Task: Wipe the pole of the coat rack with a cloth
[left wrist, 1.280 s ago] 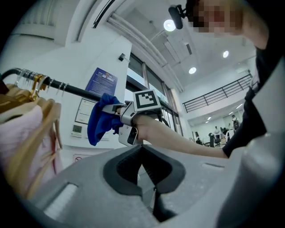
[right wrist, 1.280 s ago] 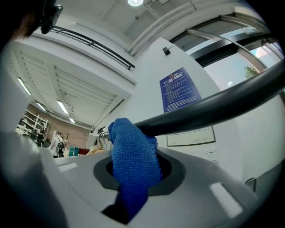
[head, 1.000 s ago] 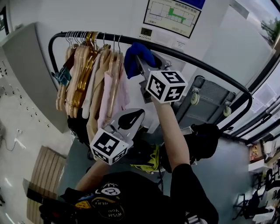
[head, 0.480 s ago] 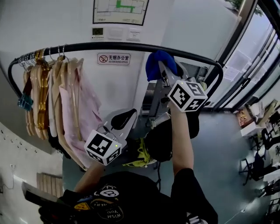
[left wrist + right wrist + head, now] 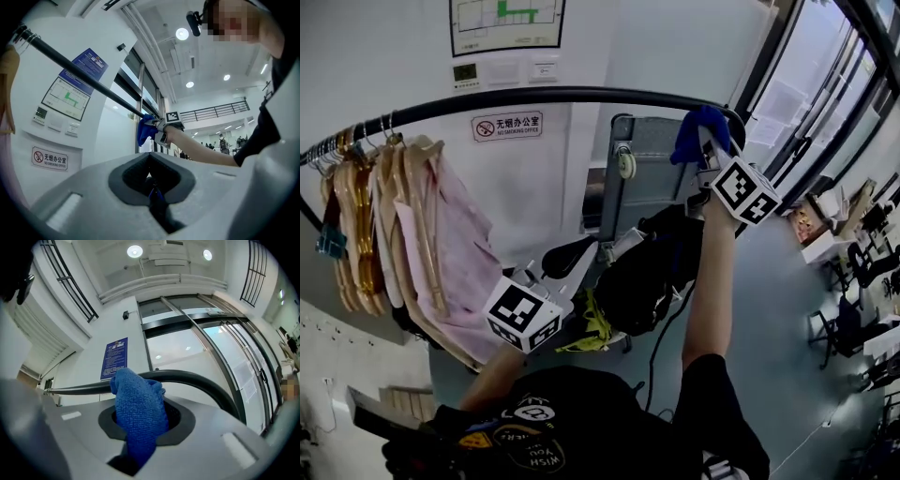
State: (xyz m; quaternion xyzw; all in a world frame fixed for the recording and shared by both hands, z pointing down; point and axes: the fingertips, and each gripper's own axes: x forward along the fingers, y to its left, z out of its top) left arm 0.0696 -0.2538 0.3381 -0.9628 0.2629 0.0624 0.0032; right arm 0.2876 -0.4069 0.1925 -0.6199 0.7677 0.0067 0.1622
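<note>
- Cloth (image 5: 138, 416), blue, is pinched in the jaws of the right gripper (image 5: 705, 148), which are closed tight on it.
- Its free upper end is draped over the pole (image 5: 581, 94) and touches it.
- That contact is at the pole's right end, just where the black bar starts to bend downward.
- The right arm is stretched up and out to reach that spot.
- The left gripper (image 5: 152, 187) hangs low in front of the person's chest, well apart from the pole. Its jaws are pressed together with nothing of any size between them.
- Hangers (image 5: 356, 202) with pale clothes (image 5: 450, 244) are bunched at the pole's far left end, well away from the cloth.
- A grey cart (image 5: 652, 164) leans upright against the wall behind the pole, between the clothes and the cloth.
- A small sign (image 5: 506, 125) is on the wall just under the pole's middle.
</note>
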